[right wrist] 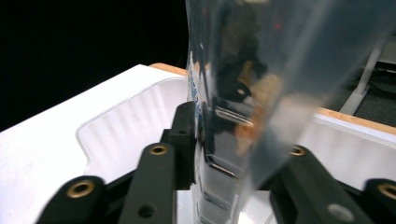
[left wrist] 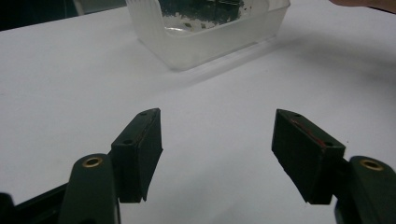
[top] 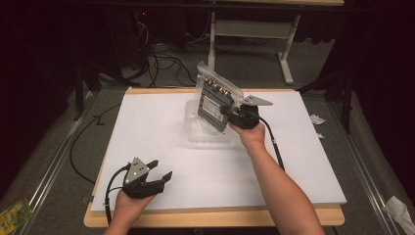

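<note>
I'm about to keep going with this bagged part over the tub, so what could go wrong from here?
1. The right gripper grips the bagged part only at one edge, on slick plastic; it may slip or swing.
2. The part stands tilted in the clear tub, so letting go may let it topple or tip the tub.
3. The left gripper hangs open, well apart from the tub, so nothing steadies it.

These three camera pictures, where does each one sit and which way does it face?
High view: above the table's near side, looking forward and down; both forearms, left tool, right tool.
Left gripper view: on the left tool, facing the clear tray; two open jaws.
Right gripper view: on the right tool, facing the bagged dark part.
Shared: the tray.
</note>
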